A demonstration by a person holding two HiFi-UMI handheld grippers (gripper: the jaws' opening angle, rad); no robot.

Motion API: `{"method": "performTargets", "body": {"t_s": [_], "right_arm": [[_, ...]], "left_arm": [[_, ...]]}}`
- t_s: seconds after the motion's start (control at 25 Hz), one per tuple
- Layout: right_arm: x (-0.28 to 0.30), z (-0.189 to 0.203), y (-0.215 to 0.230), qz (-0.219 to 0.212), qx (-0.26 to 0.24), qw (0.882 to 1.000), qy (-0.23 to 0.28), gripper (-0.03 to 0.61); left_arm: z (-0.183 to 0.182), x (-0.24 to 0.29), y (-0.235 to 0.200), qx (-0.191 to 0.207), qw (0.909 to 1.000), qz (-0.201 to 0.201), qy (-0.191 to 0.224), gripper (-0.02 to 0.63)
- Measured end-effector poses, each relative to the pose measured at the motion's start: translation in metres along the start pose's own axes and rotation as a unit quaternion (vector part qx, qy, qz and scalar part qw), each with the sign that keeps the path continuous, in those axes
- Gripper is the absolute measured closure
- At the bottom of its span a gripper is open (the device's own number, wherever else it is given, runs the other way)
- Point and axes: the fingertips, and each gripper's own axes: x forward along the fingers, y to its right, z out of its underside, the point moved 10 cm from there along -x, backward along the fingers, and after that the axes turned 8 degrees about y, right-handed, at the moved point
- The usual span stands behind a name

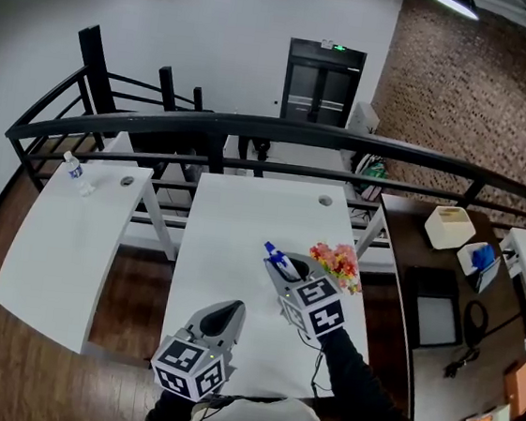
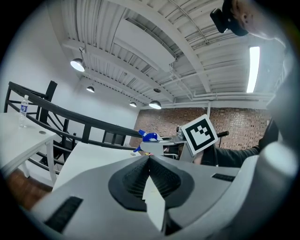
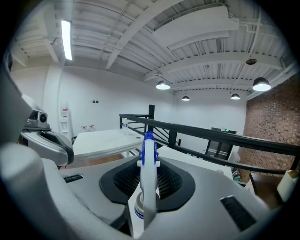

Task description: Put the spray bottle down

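Head view looks steeply down onto a long white table [image 1: 243, 217], and the right tool [image 1: 284, 271] reaches over it from the lower right of the frame. It pinches the spray bottle [image 1: 275, 255], whose blue head pokes out toward the upper left, just left of a colourful bunch [image 1: 337, 263] lying on the table's right edge. From up here I cannot tell whether the bottle's base touches the tabletop.

Right gripper view settles the grip. The spray bottle [image 3: 148, 161] stands upright in the middle of the frame, white neck and blue head, with the ribbed pads of the right tool [image 3: 148, 190] pressed against it on both sides.

The left tool [image 1: 230, 310] sits at the lower centre of the head view, near the person's body and apart from the right one. In the left gripper view its jaws [image 2: 149, 161] are pressed together with nothing between them. Beyond them the right tool [image 2: 157, 146] shows with the bottle's blue head [image 2: 147, 136] on top.

A second table [image 1: 62, 239] stands to the left across a gap, with a water bottle [image 1: 74, 166] at its far corner. A black railing [image 1: 254, 126] curves behind both.
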Motion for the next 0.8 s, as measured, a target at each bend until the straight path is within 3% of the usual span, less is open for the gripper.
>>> {"method": "performTargets", "body": {"t_s": [0.4, 0.8], "right_arm": [[0.015, -0.003, -0.006, -0.013, -0.006, 1.0, 0.018, 0.511], [0.019, 0.001, -0.011, 0.001, -0.009, 0.998, 0.055, 0.509]], "left_arm": [[-0.005, -0.015, -0.005, -0.003, 0.9999, -0.014, -0.001, 0.624], [-0.007, -0.02, -0.007, 0.0, 0.9999, -0.014, 0.0, 0.624]]}}
